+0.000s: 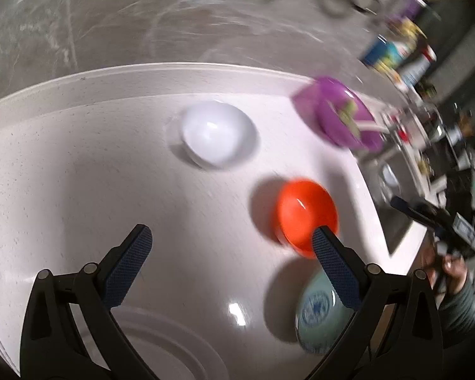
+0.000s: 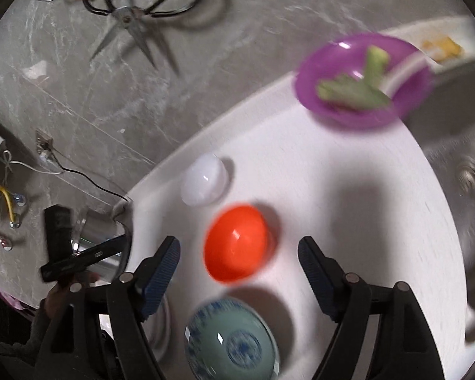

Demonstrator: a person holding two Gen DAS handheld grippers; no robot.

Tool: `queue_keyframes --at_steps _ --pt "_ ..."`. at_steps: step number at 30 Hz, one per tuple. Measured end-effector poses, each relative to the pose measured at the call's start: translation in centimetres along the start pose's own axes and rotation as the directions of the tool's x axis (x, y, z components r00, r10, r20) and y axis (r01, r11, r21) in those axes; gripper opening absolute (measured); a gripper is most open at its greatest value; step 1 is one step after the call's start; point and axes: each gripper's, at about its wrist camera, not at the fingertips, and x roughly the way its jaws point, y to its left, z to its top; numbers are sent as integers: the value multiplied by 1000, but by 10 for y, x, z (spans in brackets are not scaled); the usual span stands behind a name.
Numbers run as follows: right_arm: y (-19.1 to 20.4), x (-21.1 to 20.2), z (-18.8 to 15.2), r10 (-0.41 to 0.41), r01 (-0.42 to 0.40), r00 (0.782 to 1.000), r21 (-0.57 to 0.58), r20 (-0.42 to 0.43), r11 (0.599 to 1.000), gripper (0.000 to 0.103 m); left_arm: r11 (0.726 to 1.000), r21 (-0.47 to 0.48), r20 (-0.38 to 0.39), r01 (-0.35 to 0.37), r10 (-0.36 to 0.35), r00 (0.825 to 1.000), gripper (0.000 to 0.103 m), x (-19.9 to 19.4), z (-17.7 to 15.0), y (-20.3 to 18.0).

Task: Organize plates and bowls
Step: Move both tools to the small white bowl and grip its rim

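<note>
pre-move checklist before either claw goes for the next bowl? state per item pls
1. Left claw open, nothing between its fingers: ok.
2. Right claw open, holding nothing: ok.
3. Orange bowl, white bowl and blue-patterned bowl stand apart on the white counter, not stacked: ok.
4. Purple bowl empty for stacking: not ok, green scraps and a white utensil lie in it.
5. Purple bowl clear of the sink edge: cannot tell, blurred.
6. White plate at the left wrist view's bottom, fully visible: not ok, claw covers it.
</note>
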Motion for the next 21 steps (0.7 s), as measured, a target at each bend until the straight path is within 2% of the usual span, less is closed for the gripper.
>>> queue_keyframes --at_steps 4,7,12,16,17,20,21 --pt "20 29 42 -14 11 999 -69 -38 998 79 1000 -22 -39 -4 3 999 102 25 44 28" --pt "31 68 72 -4 -3 995 -76 -101 997 79 999 -37 -64 -14 11 998 101 48 69 42" --pt "34 131 94 -46 31 979 -77 -196 997 71 999 -23 -97 -32 30 995 101 85 102 62" --pt "27 174 100 -58 49 965 -42 -257 998 66 1000 -7 -126 -30 29 992 100 108 112 69" --pt "26 185 101 -62 54 961 -37 -269 998 65 1000 0 -133 -31 30 991 99 112 112 69" --pt "23 201 103 -73 67 956 -31 -284 997 62 1000 9 -150 -21 22 988 84 122 104 73" --pt "22 207 102 -73 68 953 -26 -294 997 62 1000 10 -158 -23 24 987 82 127 104 75"
